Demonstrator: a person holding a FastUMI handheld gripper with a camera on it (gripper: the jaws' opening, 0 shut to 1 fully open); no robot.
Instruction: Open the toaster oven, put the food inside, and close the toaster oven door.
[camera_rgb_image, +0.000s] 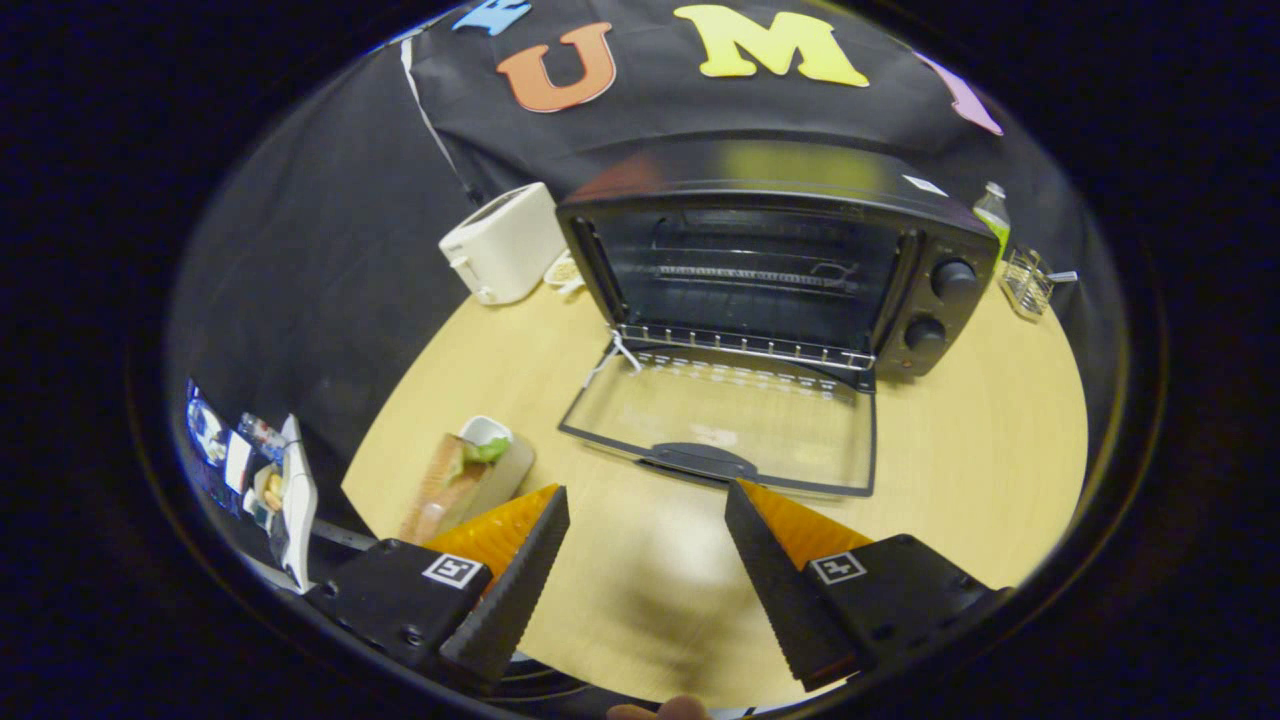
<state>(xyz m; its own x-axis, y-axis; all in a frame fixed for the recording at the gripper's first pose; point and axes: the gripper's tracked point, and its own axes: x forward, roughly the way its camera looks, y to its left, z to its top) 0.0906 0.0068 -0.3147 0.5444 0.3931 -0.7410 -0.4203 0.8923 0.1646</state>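
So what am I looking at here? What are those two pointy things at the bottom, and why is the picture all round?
The two pointy things are the fingers of a gripper, a pinching tool that a person holds in one hand. A camera rides on it and looks forward along the fingers; its wide lens bends the picture round. The fingers are spread open, holding nothing.

Ahead, on a round wooden table, stands a black toaster oven with its glass door folded down flat and a wire rack inside. Beside the left finger lies the food, a sandwich on a small white dish. Farther back are a white toaster, a bottle and a little wire basket.
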